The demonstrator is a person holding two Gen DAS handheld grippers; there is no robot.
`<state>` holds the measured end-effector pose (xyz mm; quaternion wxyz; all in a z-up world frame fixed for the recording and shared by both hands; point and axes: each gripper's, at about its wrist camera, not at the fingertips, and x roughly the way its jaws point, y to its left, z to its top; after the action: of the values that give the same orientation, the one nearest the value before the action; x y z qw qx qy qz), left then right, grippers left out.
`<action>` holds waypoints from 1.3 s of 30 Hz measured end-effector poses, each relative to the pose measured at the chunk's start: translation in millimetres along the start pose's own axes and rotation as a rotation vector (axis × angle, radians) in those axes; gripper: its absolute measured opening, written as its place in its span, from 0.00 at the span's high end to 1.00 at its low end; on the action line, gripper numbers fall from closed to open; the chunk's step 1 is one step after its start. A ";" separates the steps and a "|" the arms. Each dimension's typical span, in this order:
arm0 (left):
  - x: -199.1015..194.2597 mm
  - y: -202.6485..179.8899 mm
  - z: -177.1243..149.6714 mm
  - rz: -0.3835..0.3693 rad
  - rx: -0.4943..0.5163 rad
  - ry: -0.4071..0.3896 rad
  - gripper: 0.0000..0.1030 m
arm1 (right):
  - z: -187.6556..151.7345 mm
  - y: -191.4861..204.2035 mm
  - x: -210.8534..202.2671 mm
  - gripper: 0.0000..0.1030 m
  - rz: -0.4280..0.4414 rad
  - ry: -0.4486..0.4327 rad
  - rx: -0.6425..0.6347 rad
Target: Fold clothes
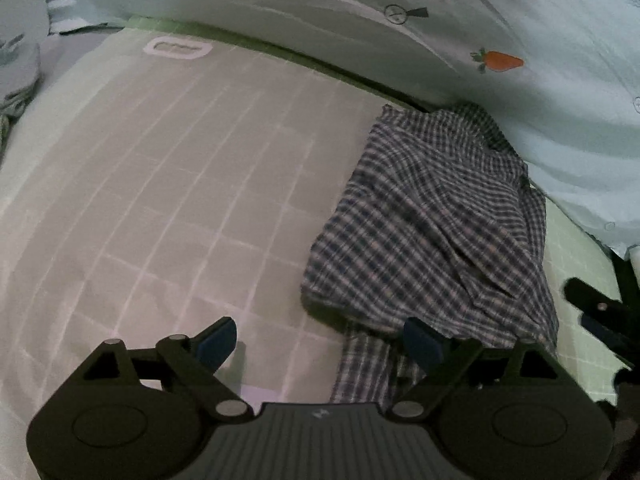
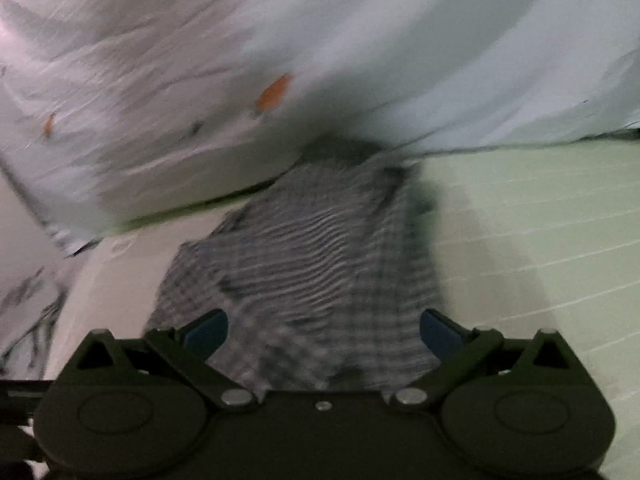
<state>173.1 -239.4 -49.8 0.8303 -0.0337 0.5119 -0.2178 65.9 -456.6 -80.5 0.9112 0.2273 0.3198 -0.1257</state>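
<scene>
- My left claw (image 1: 320, 344) is nearest in its own view, its blue-padded fingers (image 1: 218, 342) spread wide apart and holding nothing; the left one hangs over the bare mat, the right one sits at the near hem of the shirt.
- My right claw (image 2: 324, 334) is likewise splayed open and empty, with the checked cloth filling the gap between its fingers; that view is smeared by motion, so I cannot tell whether the pads touch the fabric.
- In the left view, the black frame of my other claw (image 1: 600, 316) shows at the right edge, just beside the shirt.
- The plaid shirt (image 1: 432, 224), the thing I am folding, lies in a rumpled, partly folded heap on the right part of the mat, with a strip of its fabric trailing toward me under the left claw's right finger.
- The gridded cutting mat (image 1: 168, 184) lies under it all, pale with white lines, and bears a rounded white label (image 1: 177, 47) near its far edge; on the right claw's side it looks light green (image 2: 540, 216).
- Beyond the mat, a white bedsheet printed with carrots (image 1: 498, 60) rises in folds; the shirt's far edge touches it.
- A second patterned cloth (image 1: 16, 64) bunches at the far left.
</scene>
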 end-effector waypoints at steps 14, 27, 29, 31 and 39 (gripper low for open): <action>-50.7 -4.0 -21.8 -0.056 0.076 -0.087 0.12 | -39.5 17.8 -58.7 0.89 0.140 0.015 0.112; -92.2 5.5 -85.9 -0.073 0.120 -0.041 0.12 | -109.7 -6.8 -143.3 0.89 0.129 -0.025 0.439; -96.3 5.9 -99.9 -0.076 0.138 -0.025 0.12 | -125.8 -11.2 -154.2 0.89 0.132 -0.018 0.492; -98.6 6.6 -113.4 -0.077 0.152 0.000 0.12 | -141.6 -14.8 -164.0 0.89 0.127 -0.007 0.533; -107.1 6.9 -152.5 -0.070 0.204 0.048 0.12 | -179.2 -11.9 -183.4 0.70 -0.002 0.055 0.456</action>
<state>2.6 -165.2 -34.5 0.8088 0.0382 0.5052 -0.2986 -172.8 -363.0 -91.1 0.8269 0.4306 0.3082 -0.1894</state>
